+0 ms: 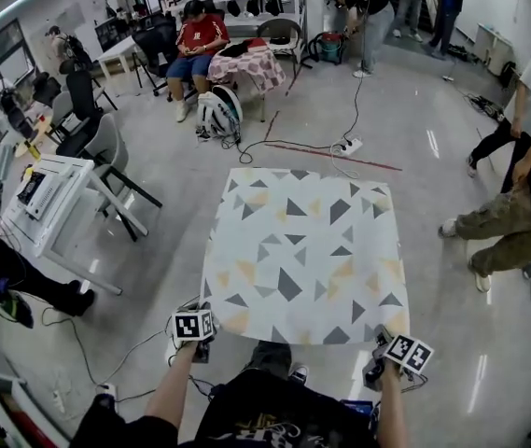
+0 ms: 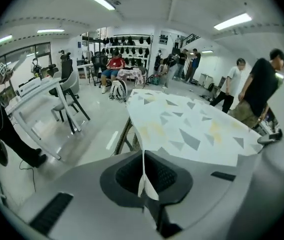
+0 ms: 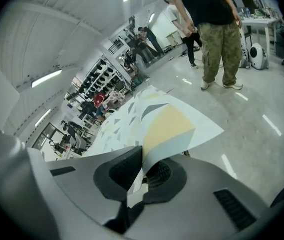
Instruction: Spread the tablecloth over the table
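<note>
A white tablecloth (image 1: 302, 255) printed with grey and yellow triangles lies spread flat over the square table, which it hides. My left gripper (image 1: 202, 340) is shut on the cloth's near left corner (image 2: 142, 179), pinched between the jaws. At the near right corner, my right gripper (image 1: 379, 362) is shut on the cloth's edge (image 3: 141, 171), which curls up out of the jaws. In the left gripper view the tablecloth (image 2: 191, 126) stretches away over the table, with a table leg (image 2: 122, 136) showing under its edge.
A white desk (image 1: 50, 199) and a grey chair (image 1: 106, 157) stand to the left. A person in camouflage trousers (image 1: 503, 222) stands close at the right. Cables (image 1: 340, 143) and a backpack (image 1: 218, 110) lie on the floor beyond the table. A seated person in red (image 1: 200, 49) is farther back.
</note>
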### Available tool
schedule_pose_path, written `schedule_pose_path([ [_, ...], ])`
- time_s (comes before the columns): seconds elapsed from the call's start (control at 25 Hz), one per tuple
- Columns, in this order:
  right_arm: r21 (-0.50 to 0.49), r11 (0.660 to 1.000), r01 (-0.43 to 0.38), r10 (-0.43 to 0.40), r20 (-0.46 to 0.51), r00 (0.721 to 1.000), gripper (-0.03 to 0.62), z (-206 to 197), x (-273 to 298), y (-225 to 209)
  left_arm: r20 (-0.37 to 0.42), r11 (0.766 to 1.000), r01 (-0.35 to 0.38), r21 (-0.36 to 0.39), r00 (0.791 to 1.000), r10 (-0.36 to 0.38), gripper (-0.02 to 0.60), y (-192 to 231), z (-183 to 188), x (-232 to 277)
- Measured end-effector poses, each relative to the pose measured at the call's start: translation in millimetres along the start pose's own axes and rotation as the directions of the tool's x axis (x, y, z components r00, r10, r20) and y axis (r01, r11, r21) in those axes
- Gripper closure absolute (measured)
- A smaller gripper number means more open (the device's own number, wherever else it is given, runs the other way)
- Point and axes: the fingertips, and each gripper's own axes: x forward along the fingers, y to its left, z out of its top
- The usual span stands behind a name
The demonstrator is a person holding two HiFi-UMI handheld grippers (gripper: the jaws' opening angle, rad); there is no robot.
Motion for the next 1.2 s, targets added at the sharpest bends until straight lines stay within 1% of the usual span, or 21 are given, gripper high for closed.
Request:
schedule_pose_path([
  [0.12,0.026,0.999,0.022,-0.021,-0.032,0.999,0.574,-6,13,-21,-0.029,0.999,-0.034,0.0,0.999,0.034,0.561,5,-6,8],
  [0.24,0.037,0.998,0.041,-0.039,-0.053,0.998,0.568,-19,24,-36,-0.052,0.995,-0.078,0.057,0.995,0.081,0.561,4,-14,19],
  [0.32,-0.022,0.995,0.095,-0.096,-0.064,0.993,0.56,-28,30,-45,-0.062,0.989,-0.107,0.105,0.992,0.114,0.561,1,-18,29],
  [0.4,-0.125,0.979,0.161,-0.17,-0.064,0.983,0.547,-31,35,-50,-0.065,0.982,-0.139,0.13,0.987,0.149,0.561,-4,-17,38],
  [0.44,-0.173,0.968,0.181,-0.194,-0.061,0.979,0.523,-32,38,-49,-0.066,0.978,-0.158,0.135,0.984,0.168,0.56,-8,-16,41],
  [0.48,-0.213,0.958,0.191,-0.208,-0.061,0.976,0.48,-34,40,-47,-0.064,0.975,-0.172,0.143,0.981,0.182,0.555,-12,-15,42],
  [0.52,-0.242,0.95,0.198,-0.219,-0.063,0.974,0.434,-36,41,-45,-0.061,0.972,-0.175,0.157,0.981,0.187,0.531,-17,-15,43],
  [0.56,-0.262,0.943,0.204,-0.229,-0.066,0.971,0.399,-40,41,-44,-0.062,0.97,-0.167,0.177,0.982,0.18,0.45,-23,-16,45],
  [0.6,-0.274,0.938,0.213,-0.239,-0.068,0.969,0.379,-42,40,-44,-0.065,0.967,-0.156,0.2,0.983,0.172,0.338,-29,-17,46],
  [0.64,-0.277,0.935,0.221,-0.248,-0.068,0.966,0.36,-43,38,-44,-0.066,0.963,-0.151,0.222,0.983,0.17,0.286,-34,-18,46],
  [0.72,-0.266,0.934,0.237,-0.262,-0.065,0.963,0.31,-46,33,-45,-0.054,0.952,-0.166,0.257,0.981,0.186,0.272,-38,-17,41],
  [0.8,-0.251,0.932,0.261,-0.282,-0.051,0.958,0.282,-47,24,-50,-0.034,0.947,-0.176,0.268,0.981,0.192,0.267,-40,-15,32],
  [0.96,-0.25,0.919,0.305,-0.315,-0.001,0.949,0.281,-48,0,-62,0.029,0.948,-0.177,0.265,0.984,0.176,0.262,-43,-5,9],
  [1.08,-0.28,0.917,0.285,-0.288,0.032,0.957,0.287,-41,-16,-56,0.066,0.951,-0.145,0.273,0.989,0.131,0.264,-51,2,-8],
  [1.2,-0.322,0.918,0.231,-0.223,0.064,0.973,0.301,-30,-27,-32,0.091,0.961,-0.086,0.264,0.994,0.064,0.264,-67,9,-25],
])
